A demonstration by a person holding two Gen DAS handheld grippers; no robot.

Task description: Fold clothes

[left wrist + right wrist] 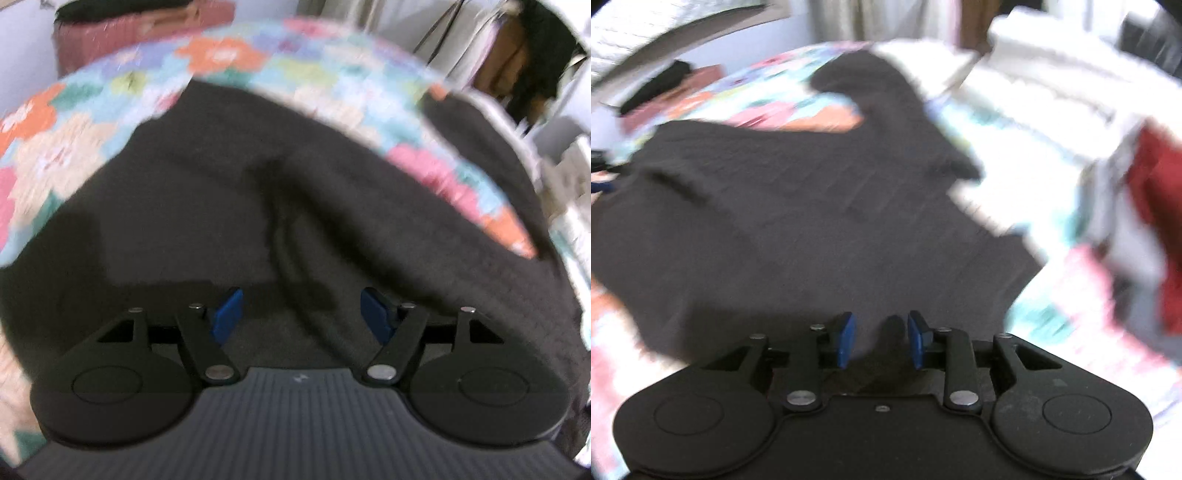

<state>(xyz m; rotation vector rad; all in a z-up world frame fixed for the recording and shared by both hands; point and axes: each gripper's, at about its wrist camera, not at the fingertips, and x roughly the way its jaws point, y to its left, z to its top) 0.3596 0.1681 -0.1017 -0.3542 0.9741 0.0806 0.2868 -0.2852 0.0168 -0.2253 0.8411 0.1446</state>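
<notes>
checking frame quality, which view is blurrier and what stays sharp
Right wrist view: heavier motion smear across the black garment and bedspread. Left wrist view: softer blur, flowered bedspread streaked. Both: right tongs and left tongs stay crisp, edges bowed by fisheye.

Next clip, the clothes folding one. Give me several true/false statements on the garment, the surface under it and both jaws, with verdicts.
1. The dark garment lies on a floral bedspread. True.
2. The left gripper has its jaws clamped on the cloth. False: they stand wide apart, gripping nothing.
3. The right gripper has a gap between its blue pads. True.
4. The garment is white. False: it is dark grey to black.
5. A red cloth shows at right in the right wrist view. True.
</notes>
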